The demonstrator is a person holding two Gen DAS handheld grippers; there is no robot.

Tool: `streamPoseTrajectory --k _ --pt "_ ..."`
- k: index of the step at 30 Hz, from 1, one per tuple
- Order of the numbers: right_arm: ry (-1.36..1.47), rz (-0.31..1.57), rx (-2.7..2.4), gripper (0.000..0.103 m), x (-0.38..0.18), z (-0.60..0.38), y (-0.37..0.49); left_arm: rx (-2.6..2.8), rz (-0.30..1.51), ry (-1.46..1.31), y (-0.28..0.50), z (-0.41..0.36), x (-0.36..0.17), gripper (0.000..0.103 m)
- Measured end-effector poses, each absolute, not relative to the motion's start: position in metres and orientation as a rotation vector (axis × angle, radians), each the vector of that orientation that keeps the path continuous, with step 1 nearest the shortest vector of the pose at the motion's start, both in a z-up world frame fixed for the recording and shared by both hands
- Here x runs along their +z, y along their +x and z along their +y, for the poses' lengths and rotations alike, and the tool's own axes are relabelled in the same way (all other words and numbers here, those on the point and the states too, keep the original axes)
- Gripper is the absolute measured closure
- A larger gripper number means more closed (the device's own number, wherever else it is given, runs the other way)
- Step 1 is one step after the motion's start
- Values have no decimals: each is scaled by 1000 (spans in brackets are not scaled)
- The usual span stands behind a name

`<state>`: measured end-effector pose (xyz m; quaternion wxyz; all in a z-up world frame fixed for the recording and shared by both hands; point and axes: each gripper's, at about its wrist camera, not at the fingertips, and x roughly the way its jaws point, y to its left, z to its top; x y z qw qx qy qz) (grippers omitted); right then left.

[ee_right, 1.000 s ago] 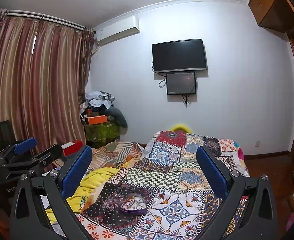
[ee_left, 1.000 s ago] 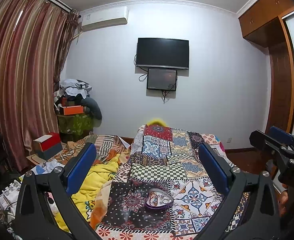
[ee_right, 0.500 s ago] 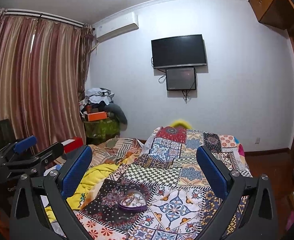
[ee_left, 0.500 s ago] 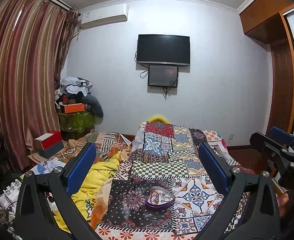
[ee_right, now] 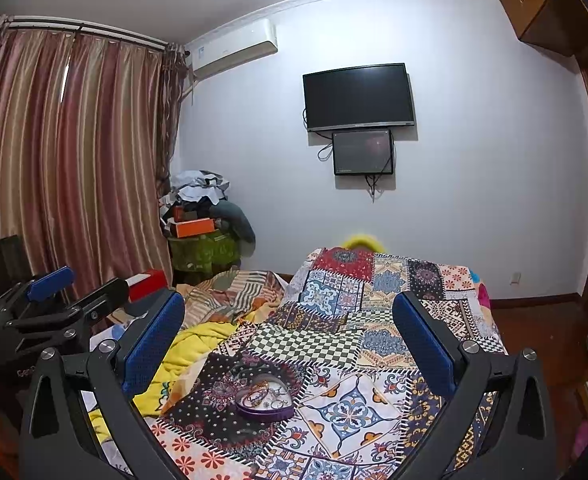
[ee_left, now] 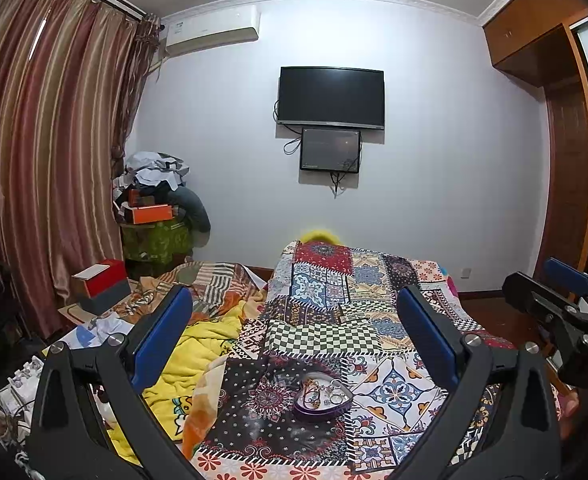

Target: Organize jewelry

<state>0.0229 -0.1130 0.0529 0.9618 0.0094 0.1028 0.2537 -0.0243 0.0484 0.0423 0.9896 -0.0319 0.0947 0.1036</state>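
A purple heart-shaped tin [ee_left: 321,397] holding a tangle of rings and bracelets lies on the patchwork bedspread [ee_left: 325,336]. In the right wrist view the same tin [ee_right: 265,398] sits low and left of centre. My left gripper [ee_left: 294,320] hovers above and short of the tin, open, with nothing between its blue pads. My right gripper [ee_right: 290,320] is also open and holds nothing. Each gripper shows at the edge of the other's view: the right gripper [ee_left: 561,292] and the left gripper [ee_right: 74,288].
A crumpled yellow blanket [ee_left: 198,344] and striped cloth lie left of the bedspread. A red and white box [ee_left: 100,280] stands by the curtain [ee_left: 42,168]. A pile of boxes and clothes [ee_left: 154,204] fills the corner. A TV [ee_left: 331,97] hangs on the far wall.
Both views have tilted slightly downward and drifted, so the tin sits a little higher in frame. Both grippers stay open and the tin has not moved on the bed.
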Motion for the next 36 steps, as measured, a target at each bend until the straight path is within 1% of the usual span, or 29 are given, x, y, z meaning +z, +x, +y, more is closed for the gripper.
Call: streamPoseTrajectory --k 36 --pt "5 235 515 0 47 -110 27 174 218 -66 -17 49 38 0"
